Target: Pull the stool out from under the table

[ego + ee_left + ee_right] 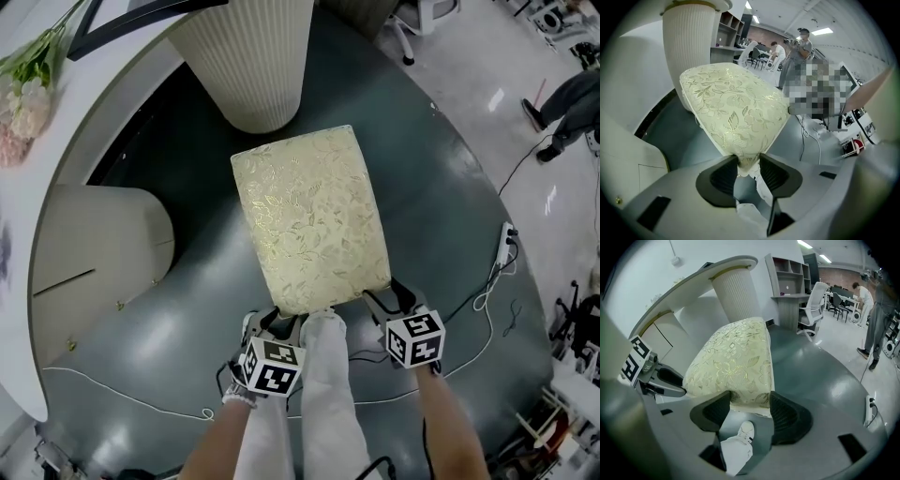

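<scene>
The stool (309, 220) has a cream cushion with a gold leaf pattern and stands on the dark grey floor, just in front of the table's ribbed white pedestal (248, 56). My left gripper (272, 323) is shut on the cushion's near left corner; the left gripper view shows that corner (740, 154) pinched between the pads. My right gripper (389, 298) is shut on the near right corner, and in the right gripper view the cushion's edge (747, 397) fills the gap between the pads. The stool's legs are hidden under the cushion.
The white curved tabletop (19, 281) runs along the left, with pink flowers (28, 94) on it and a beige cabinet (94, 253) beneath. My white trouser leg (323, 394) stands between the grippers. Cables (483, 295) and a power strip (509, 239) lie at the right. A person (562, 103) stands far right.
</scene>
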Action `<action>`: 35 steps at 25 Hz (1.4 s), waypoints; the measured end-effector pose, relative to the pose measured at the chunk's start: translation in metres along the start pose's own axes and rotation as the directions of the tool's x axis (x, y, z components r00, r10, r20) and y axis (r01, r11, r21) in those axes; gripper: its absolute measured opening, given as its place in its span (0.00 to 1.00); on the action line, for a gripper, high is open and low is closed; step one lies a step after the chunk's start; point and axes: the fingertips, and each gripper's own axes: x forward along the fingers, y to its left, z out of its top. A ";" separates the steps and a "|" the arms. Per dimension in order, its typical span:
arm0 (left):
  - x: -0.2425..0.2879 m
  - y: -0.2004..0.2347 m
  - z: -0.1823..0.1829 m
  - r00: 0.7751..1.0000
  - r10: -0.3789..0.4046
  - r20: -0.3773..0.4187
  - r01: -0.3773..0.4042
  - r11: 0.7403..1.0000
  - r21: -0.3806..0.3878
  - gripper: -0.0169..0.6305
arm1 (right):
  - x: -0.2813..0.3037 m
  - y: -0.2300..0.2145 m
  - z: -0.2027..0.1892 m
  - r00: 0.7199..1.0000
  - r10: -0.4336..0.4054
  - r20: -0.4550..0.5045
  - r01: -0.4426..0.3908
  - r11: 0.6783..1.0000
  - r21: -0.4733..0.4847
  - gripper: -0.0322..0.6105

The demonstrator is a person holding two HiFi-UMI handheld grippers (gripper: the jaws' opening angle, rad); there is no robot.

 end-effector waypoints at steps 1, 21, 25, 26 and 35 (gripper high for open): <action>0.001 0.000 0.000 1.000 -0.004 -0.004 0.004 1.000 0.005 0.28 | 0.001 0.000 -0.001 1.000 -0.002 -0.004 0.002 1.000 -0.001 0.49; 0.003 0.001 -0.002 0.999 -0.041 -0.013 0.040 0.997 -0.070 0.30 | 0.000 -0.003 0.000 0.999 0.022 -0.026 -0.022 1.000 0.002 0.50; -0.006 0.006 -0.004 0.997 -0.079 -0.024 0.074 0.983 -0.167 0.26 | -0.007 -0.005 0.000 0.998 -0.022 -0.058 0.023 0.999 0.023 0.47; -0.011 0.010 -0.002 0.997 -0.069 -0.019 0.065 0.983 -0.173 0.21 | -0.011 -0.008 0.002 0.997 -0.053 -0.054 0.055 0.998 0.031 0.43; -0.077 0.013 0.054 0.987 -0.089 0.134 0.103 0.990 -0.098 0.05 | -0.066 0.038 0.043 0.996 -0.075 0.040 0.073 0.996 0.047 0.12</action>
